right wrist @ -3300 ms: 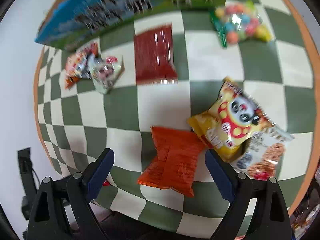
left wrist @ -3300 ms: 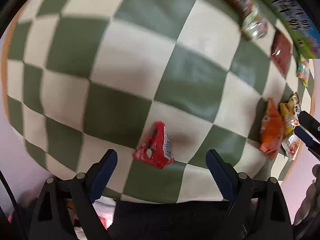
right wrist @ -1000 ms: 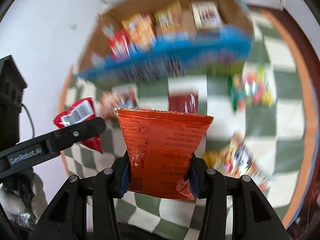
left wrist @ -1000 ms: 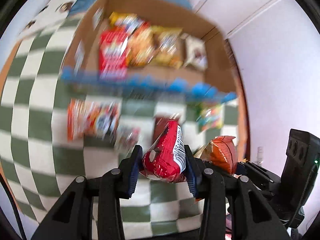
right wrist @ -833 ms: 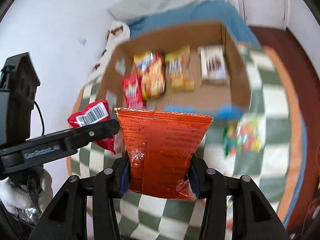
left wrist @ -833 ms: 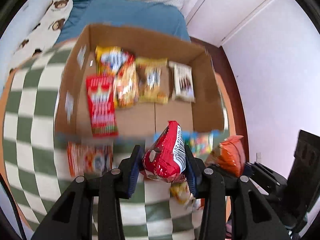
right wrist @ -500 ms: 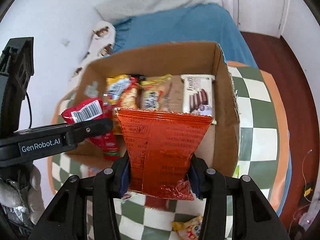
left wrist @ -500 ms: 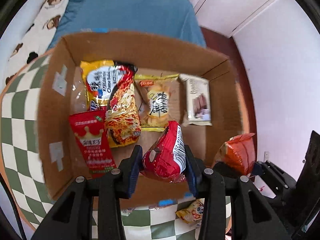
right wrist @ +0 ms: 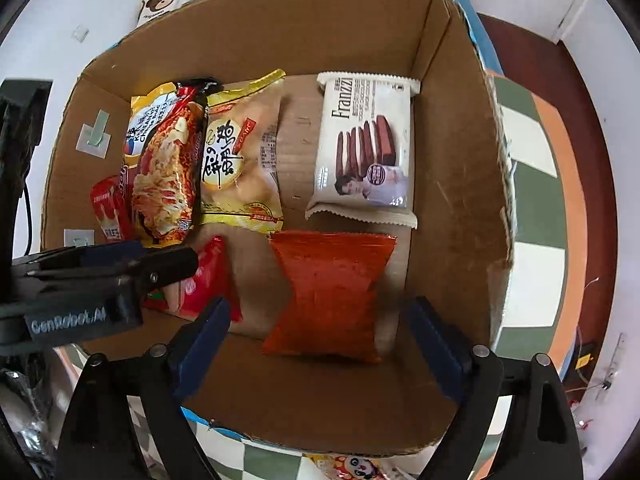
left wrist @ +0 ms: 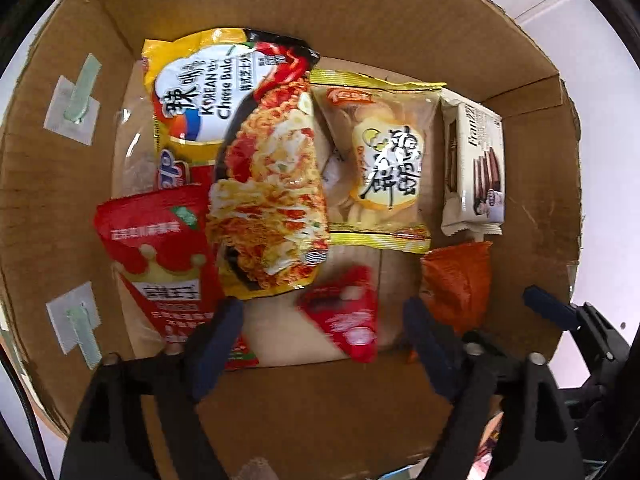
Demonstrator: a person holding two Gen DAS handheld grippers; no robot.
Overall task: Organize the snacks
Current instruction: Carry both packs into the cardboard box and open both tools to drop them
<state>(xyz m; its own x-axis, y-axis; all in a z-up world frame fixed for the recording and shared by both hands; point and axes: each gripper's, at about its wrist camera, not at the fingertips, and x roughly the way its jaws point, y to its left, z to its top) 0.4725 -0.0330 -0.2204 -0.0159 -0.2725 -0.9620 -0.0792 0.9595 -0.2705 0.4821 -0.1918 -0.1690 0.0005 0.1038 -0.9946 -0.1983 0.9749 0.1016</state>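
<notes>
Both grippers hang over an open cardboard box [left wrist: 360, 12] and point down into it. My left gripper [left wrist: 320, 340] has its jaws opening; the small red packet [left wrist: 344, 312] is blurred below them, free of the pads, on the box floor. My right gripper [right wrist: 320, 340] is opening too; the orange packet [right wrist: 332, 292] sits beneath it near the box's front wall [right wrist: 320, 412], touching neither pad. In the right wrist view the left gripper [right wrist: 172, 264] reaches in from the left over the red packet [right wrist: 204, 280].
Inside the box lie a noodle packet [left wrist: 260, 184], a yellow cracker bag [left wrist: 380, 168], a white wafer pack [right wrist: 364, 148] and a red crown packet [left wrist: 160, 248]. Checkered tablecloth [right wrist: 532, 184] shows right of the box, a panda snack [right wrist: 352, 466] in front.
Both grippers came from above the table to over the box and sank into it. Both jaws have spread, and the red and orange packets have left them.
</notes>
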